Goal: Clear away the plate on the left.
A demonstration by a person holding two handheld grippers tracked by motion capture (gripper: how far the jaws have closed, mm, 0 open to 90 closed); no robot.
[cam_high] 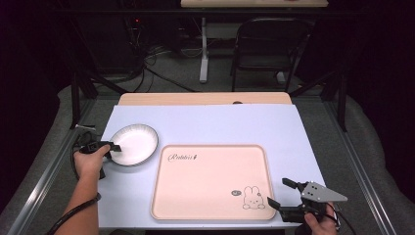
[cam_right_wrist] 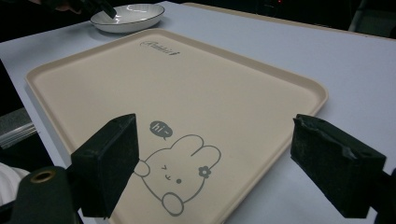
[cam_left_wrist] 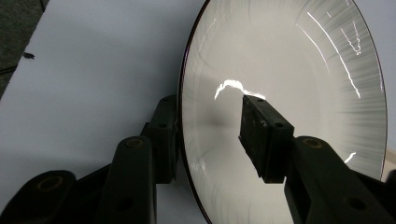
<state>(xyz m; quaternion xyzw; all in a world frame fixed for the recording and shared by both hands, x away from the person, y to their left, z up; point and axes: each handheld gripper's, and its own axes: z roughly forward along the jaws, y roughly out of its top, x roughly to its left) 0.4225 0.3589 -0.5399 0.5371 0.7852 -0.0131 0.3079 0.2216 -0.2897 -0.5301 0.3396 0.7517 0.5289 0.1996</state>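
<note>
Near the desk's left edge, the left gripper (cam_high: pixel 113 147) is clenching the rim of a round white ceramic plate with a dark edge (cam_high: pixel 134 143), one jaw inside the bowl and one beneath. Beside the plate, a beige rectangular plastic tray with a rabbit print (cam_high: pixel 195 181) is lying toward the front edge. At the front right corner, the right gripper (cam_high: pixel 279 192) is hovering released, jaws wide apart.

On the table (cam_high: pixel 205 117), the plate (cam_high: pixel 139 142) lies just left of the tray (cam_high: pixel 210 183), toward its far corner.
</note>
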